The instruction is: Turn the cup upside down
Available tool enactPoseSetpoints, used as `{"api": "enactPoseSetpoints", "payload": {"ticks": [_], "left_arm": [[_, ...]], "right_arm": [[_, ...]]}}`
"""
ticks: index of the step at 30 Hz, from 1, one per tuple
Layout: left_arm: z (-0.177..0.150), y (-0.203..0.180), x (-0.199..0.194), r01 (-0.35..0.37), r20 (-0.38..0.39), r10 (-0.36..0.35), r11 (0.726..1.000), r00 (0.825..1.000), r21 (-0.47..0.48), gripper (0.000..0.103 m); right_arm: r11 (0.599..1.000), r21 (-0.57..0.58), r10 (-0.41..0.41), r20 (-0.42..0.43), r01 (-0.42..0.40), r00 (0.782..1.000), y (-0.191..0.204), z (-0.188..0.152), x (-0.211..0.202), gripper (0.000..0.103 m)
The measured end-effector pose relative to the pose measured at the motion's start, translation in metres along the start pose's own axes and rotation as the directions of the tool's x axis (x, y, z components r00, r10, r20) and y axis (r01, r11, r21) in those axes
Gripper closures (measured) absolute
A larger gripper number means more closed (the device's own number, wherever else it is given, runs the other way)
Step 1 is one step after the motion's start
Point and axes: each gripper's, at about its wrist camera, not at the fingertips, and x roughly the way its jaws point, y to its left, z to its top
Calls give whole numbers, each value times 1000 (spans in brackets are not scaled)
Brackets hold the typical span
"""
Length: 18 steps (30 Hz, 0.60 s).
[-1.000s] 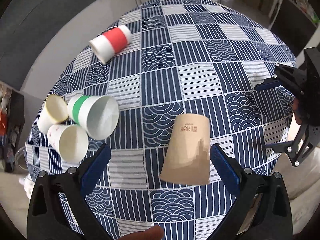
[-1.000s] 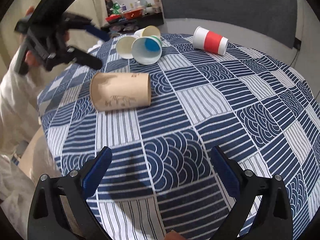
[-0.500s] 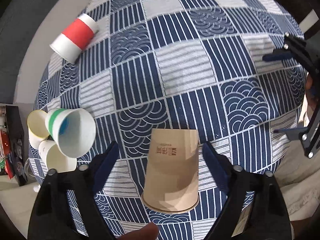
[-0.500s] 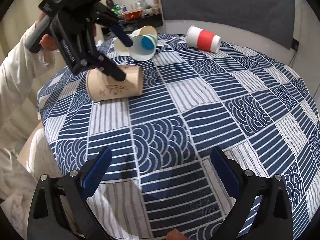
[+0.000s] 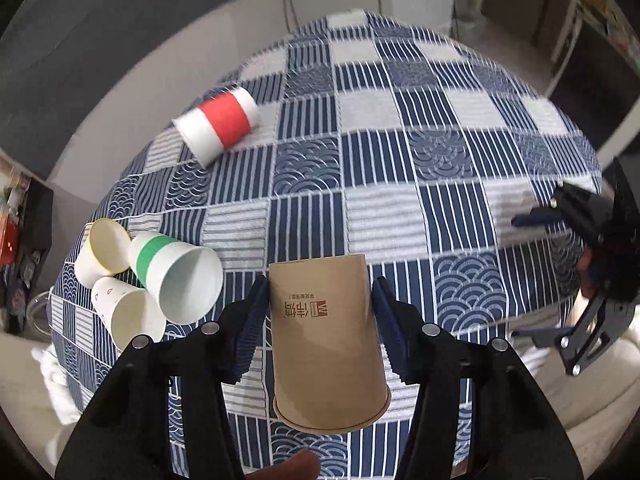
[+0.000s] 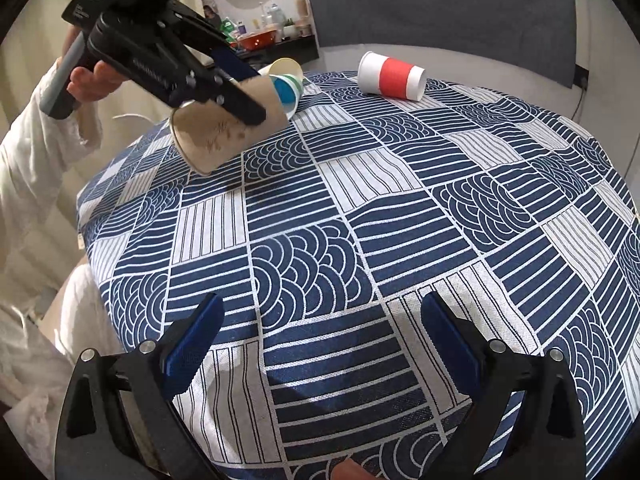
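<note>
our left gripper (image 5: 320, 320) jaws now clamp the brown cup (image 5: 326, 340), lifted off the table (image 6: 360, 220); right gripper (image 6: 320, 344) wide; flip next.

cup (image 5: 326, 336) between left gripper (image 5: 320, 312) fingers; above table (image 5: 400, 208); three cups (image 5: 152, 280) left

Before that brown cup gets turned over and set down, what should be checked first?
1. Left hand-held gripper shut on the brown cup: ok.
2. Cup lifted off the tablecloth: ok.
3. Cup mouth facing down: not ok, tilted.
4. Green cup apart from the brown cup: ok.
5. Right hand-held gripper open, away from the cup: ok.
6. Grip firmness: cannot tell.
</note>
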Motion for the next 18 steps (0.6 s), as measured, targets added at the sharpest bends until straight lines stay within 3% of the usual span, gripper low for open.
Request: {"api": "enactPoseSetpoints", "payload": {"ticks": [3, 6, 9, 11, 14, 16, 18], "left_arm": [[-15, 11, -3, -33, 113, 44, 995, 993, -91, 49], [-28, 17, -2, -85, 203, 125, 978, 971, -193, 49], [-40, 25, -3, -121, 288, 213, 944, 934, -308, 49], [-47, 30, -4, -137, 342, 271, 919, 900, -369, 49], [-50, 40, 2, -121, 355, 297, 889, 886, -441, 49], [-52, 45, 9, -153, 344, 345, 865, 873, -478, 49], [-52, 50, 15, -167, 323, 368, 843, 872, -511, 49]], "right_arm": [[1000, 26, -18, 29, 17, 999, 2, 5, 0, 8], [997, 61, -56, 79, 51, 995, 5, 11, -1, 8], [992, 106, -86, 108, 75, 990, 8, 20, 1, 8], [988, 130, -101, 119, 85, 988, 9, 26, 4, 8], [979, 173, -131, 118, 110, 984, 9, 35, 12, 8], [970, 204, -153, 102, 129, 983, 7, 40, 18, 8], [963, 233, -159, 84, 136, 984, 5, 44, 25, 8]]}}
